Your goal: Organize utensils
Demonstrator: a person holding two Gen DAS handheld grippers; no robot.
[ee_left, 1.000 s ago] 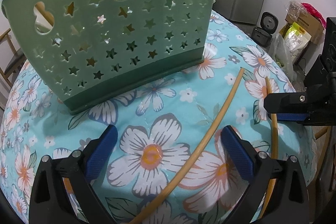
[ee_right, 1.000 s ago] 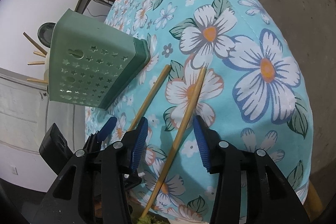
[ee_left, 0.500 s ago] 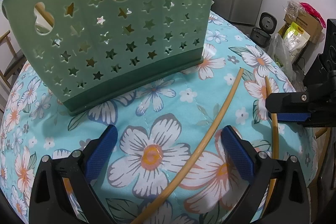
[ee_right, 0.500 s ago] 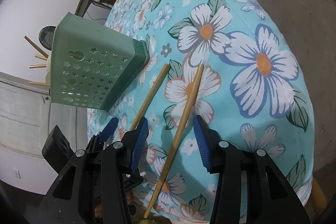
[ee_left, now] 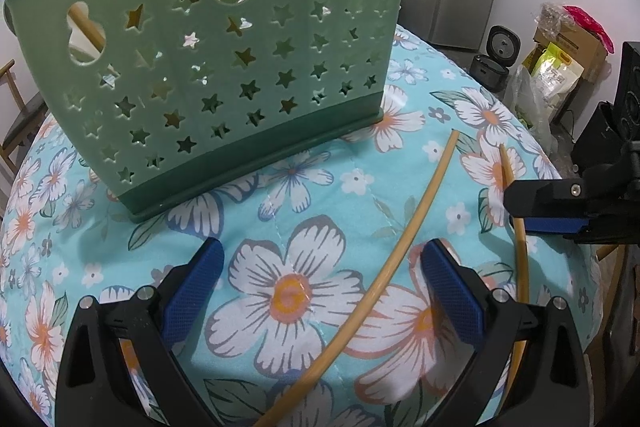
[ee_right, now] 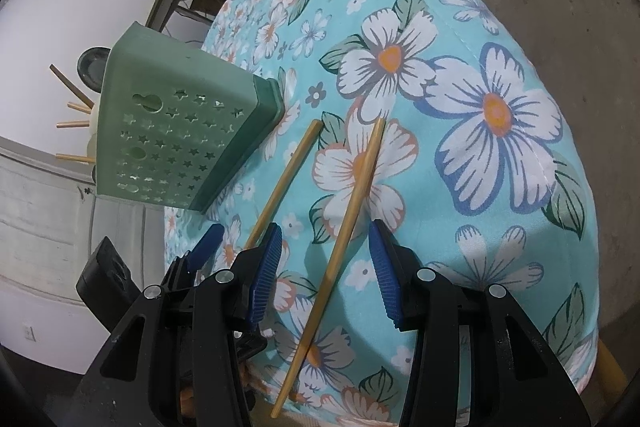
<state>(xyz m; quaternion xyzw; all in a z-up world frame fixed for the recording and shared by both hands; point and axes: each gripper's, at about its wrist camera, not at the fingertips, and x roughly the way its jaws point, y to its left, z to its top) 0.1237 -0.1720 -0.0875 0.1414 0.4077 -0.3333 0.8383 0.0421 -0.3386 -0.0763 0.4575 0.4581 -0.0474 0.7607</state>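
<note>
Your left gripper gapes wide, your right gripper half open, each straddling an ungripped tan wooden chopstick, green star-punched plastic holder ahead

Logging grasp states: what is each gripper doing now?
Left gripper: open, astride a chopstick.
Right gripper: open, astride the other chopstick.

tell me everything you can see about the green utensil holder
The green utensil holder is a pale green plastic caddy with star-shaped cutouts and a few keyhole-shaped holes in its wall, on a darker green base. It stands upright on the floral tablecloth, touching neither gripper nor the two loose chopsticks. Several wooden sticks poke out of its top.
</note>
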